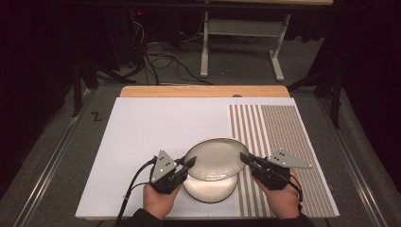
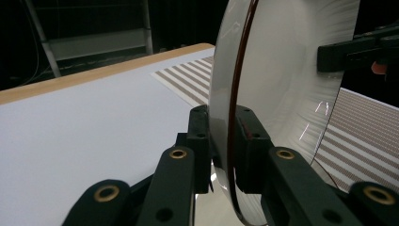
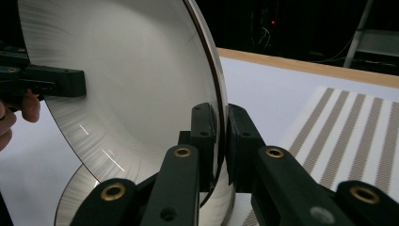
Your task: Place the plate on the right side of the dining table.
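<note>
Two hand-held grippers, black all over. Left gripper (image 1: 185,164) topped with a grey three-cornered plate (image 1: 162,165) dotted with small dark holes; black cable (image 1: 134,185) trailing from its rear. Right gripper (image 1: 248,159) with a matching grey plate (image 1: 288,159) and a thin black cable (image 1: 297,187) along the hand. Blocky black jaws on jointed links, brass-ringed pivots (image 2: 178,153) and dark screw holes up close. Same brass rings (image 3: 182,152) on the other pair. Dark sleeves (image 1: 142,218) at the wrists.
</note>
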`<state>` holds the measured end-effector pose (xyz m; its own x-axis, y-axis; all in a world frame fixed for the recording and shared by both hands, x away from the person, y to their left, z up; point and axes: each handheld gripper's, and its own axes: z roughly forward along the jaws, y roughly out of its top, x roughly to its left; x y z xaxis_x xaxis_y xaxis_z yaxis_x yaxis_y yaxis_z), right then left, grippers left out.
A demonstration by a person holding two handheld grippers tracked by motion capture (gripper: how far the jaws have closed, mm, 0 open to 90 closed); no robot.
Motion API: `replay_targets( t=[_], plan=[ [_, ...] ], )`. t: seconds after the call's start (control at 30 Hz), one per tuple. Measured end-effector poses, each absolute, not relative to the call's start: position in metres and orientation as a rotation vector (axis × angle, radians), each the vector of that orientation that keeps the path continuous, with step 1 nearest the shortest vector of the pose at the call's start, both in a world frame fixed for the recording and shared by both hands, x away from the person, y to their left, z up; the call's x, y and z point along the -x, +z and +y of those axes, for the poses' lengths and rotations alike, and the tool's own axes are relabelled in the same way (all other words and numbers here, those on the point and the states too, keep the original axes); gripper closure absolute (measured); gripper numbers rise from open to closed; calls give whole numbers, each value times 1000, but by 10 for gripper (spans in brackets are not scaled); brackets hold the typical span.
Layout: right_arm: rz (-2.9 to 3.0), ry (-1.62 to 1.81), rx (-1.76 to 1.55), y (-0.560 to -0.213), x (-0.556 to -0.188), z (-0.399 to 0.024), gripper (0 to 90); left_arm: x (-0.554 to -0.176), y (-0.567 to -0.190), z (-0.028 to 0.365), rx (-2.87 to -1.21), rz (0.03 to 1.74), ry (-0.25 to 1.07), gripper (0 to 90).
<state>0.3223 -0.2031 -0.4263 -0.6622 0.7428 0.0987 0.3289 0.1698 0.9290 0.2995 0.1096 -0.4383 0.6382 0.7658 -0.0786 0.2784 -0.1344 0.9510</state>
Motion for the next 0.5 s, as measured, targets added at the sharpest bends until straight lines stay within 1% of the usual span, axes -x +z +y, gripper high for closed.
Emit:
replay_targets(
  t=[0.2, 0.3, 0.5],
  plan=[
    [2053, 1467, -1011, -419, -326, -220, 843, -309, -435, 92, -1708, 843, 518, 793],
    [2034, 1447, -1020, -417, -328, -228, 840, -315, -435, 82, -1712, 853, 492, 792],
    [1999, 1415, -1038, -416, -332, -247, 834, -325, -435, 59, -1746, 844, 495, 793]
  ],
)
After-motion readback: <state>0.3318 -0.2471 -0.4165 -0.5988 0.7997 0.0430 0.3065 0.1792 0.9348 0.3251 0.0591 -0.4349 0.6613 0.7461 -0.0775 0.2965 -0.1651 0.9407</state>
